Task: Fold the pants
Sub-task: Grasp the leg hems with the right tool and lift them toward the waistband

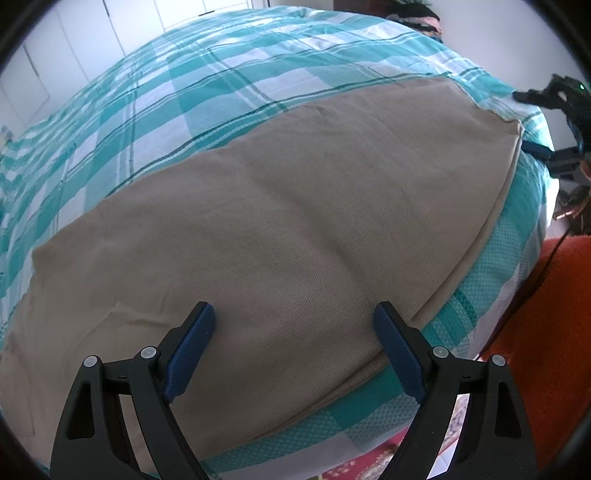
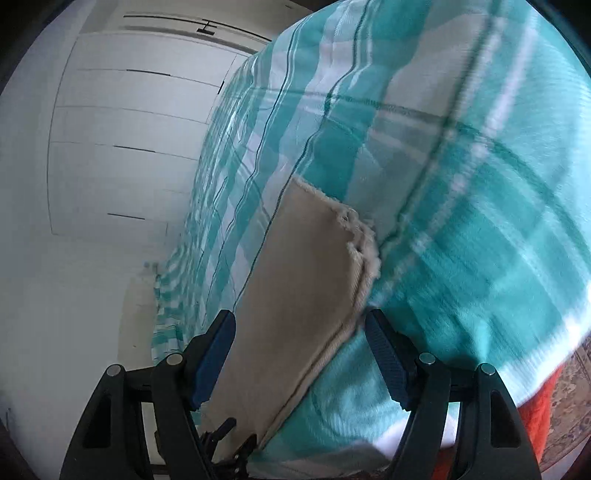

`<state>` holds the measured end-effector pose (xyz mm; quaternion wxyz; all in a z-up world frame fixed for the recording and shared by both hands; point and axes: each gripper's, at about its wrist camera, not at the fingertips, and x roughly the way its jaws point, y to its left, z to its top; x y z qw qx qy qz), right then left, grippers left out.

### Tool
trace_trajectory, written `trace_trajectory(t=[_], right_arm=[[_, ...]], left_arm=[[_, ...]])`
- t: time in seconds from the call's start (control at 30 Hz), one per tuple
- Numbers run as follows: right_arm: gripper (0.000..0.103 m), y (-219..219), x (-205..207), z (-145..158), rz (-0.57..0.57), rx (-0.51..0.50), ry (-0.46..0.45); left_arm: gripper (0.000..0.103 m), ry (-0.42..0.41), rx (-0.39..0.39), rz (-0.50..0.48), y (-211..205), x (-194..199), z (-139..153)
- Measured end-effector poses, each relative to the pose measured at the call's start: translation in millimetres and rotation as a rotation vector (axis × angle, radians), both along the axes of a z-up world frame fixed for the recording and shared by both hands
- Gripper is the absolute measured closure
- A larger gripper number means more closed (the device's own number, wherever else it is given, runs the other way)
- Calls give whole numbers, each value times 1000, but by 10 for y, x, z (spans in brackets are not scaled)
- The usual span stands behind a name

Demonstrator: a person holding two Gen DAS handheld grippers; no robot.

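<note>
Beige pants (image 1: 288, 221) lie flat along the near edge of a bed with a teal and white checked cover (image 1: 177, 110). My left gripper (image 1: 294, 314) is open and empty, its blue pads just above the pants near the bed's edge. In the right wrist view the frayed leg end of the pants (image 2: 317, 258) lies on the cover (image 2: 461, 184). My right gripper (image 2: 300, 321) is open, its jaws on either side of the pants' edge, not closed on it. The right gripper also shows in the left wrist view (image 1: 554, 122) at the far end of the pants.
White cupboard doors (image 2: 122, 147) stand beyond the bed. An orange cloth (image 1: 546, 332) and a patterned rug (image 1: 369, 465) lie beside the bed below its edge. A dark heap (image 1: 413, 14) sits at the far corner of the bed.
</note>
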<state>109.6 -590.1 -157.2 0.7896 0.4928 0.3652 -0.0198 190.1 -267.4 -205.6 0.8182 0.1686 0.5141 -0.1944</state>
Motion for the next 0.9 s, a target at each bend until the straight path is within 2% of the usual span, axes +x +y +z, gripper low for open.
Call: trace_trajectory(t=[0.03,0.07,0.17,0.2,0.23,0.27,0.3,0.37,0.43,0.6,0.77,0.83,0.9], right_arm=[[38,-4,31,15,-15,-34,31],[38,-14,54,27,-36,-56,48],[39,-32,157,-15,-56,-57,57],[46,-11,221,-43,-39,-83,72],[69,12,262,-54,-21,-118,89],[86,56,315,-77,3,-178,119],[96,83,371,-106,19,-245,160],[96,58,317,-123,7,-225,131],[96,79,229,57,-3,-216,66],[96,637,204,1030,117,-365,-124],[96,1738,372,1953,321,-494,-292],[96,2326,407,2173,423,-529,-343],[96,2889,441,2234,521,-552,-370]], left_arm=[[14,-1,1,2,-2,-3,-1],[14,-2,1,6,-4,-6,-3],[13,-14,3,11,-3,-23,-13],[13,-17,4,12,-1,-28,-13],[12,-18,3,14,5,-28,-11],[11,-14,2,16,12,-21,-5],[10,-1,-2,16,28,-2,8],[10,64,-24,19,99,62,83],[10,113,-87,43,282,111,228],[10,114,-223,186,1013,221,554],[10,59,-318,371,1934,267,783],[10,31,-340,433,2267,232,829],[10,13,-361,510,2634,169,830]])
